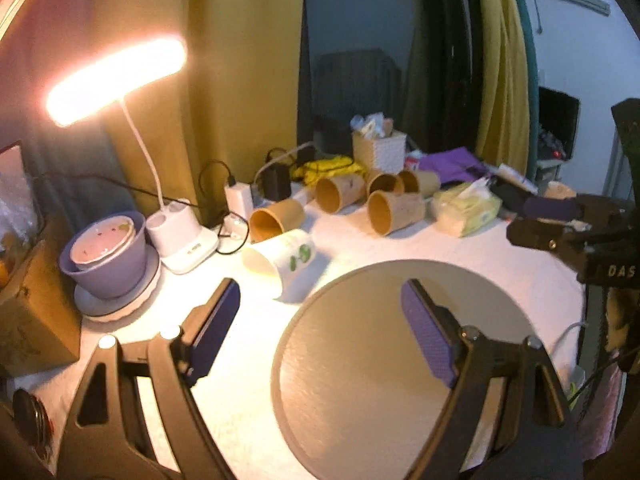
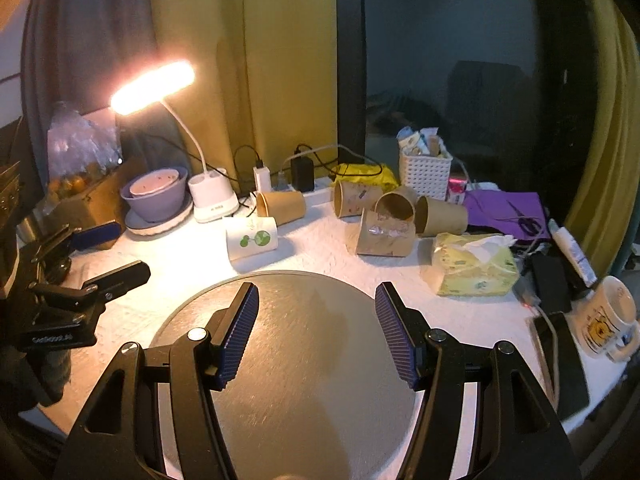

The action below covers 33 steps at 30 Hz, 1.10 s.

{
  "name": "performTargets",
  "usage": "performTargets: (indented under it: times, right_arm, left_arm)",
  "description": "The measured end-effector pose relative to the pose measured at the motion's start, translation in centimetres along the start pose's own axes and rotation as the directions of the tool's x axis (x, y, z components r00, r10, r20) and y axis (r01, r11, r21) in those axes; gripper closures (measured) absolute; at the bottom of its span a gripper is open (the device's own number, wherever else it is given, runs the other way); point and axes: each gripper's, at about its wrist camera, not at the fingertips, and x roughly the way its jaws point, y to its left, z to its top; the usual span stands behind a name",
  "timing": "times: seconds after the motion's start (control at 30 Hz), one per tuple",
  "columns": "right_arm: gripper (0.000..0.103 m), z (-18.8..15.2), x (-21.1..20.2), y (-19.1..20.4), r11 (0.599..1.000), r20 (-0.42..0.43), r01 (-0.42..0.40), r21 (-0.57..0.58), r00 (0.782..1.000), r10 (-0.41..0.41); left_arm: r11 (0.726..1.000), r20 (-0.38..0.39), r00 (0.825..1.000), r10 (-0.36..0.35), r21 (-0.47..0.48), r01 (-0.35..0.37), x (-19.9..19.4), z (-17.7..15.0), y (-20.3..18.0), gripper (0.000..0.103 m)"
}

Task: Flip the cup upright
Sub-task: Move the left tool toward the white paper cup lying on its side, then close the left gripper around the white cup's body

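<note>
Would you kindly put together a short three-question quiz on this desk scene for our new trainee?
1. True or false: the white cup with green print stands upright on the table.
2. Multiple choice: the round grey tray carries A) the white cup, B) a brown cup, C) no cup.
3. Fill the gap: the fingers of the left gripper and the right gripper are both ____ and hold nothing.

Key
1. False: it lies on its side, beyond the tray's far rim, near the desk lamp.
2. C: the brown paper cups lie farther back on the table.
3. Open.
</note>
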Motion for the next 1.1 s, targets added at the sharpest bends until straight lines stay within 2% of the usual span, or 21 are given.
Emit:
performTargets:
  times: [0.33,0.57,0.73,0.83,1.03,1.1]
  right_arm:
    - [0.039,2.0,7.6,-1.0,0.999,-0.082,-0.046,0.013,0.996,0.047]
    - [0.039,2.5,11.7,-2.4,0.997,-0.123,-0.068,0.037,0.99,0.072]
    - [0.039,2.4,14.1,-3.7,0.994,-0.15,-0.085,0.068,0.984,0.094]
    - [0.039,2.2,15.3,-4.2,0.992,-0.162,-0.1,0.082,0.98,0.113]
    - [0.039,1.9,16.4,-5.1,0.987,-0.174,-0.12,0.104,0.975,0.137]
    - [0.039,1.8,16.6,-5.3,0.986,-0.176,-0.122,0.111,0.974,0.14]
  left_arm:
    - [0.999,-0.143,0.99,0.017,0.05,-0.01,7.7,1.8,3.7,0.019]
    - [0.988,-0.204,0.977,0.063,0.152,-0.032,13.0,2.7,5.0,0.019]
    - [0.968,-0.229,0.969,0.094,0.247,-0.036,16.5,3.4,5.2,0.019]
    - [0.958,-0.256,0.962,0.095,0.285,-0.019,18.5,3.6,5.2,0.019]
    - [0.954,-0.312,0.949,0.045,0.294,0.051,20.7,3.4,5.1,0.019]
    - [0.944,-0.328,0.944,0.042,0.323,0.07,21.3,3.2,4.5,0.019]
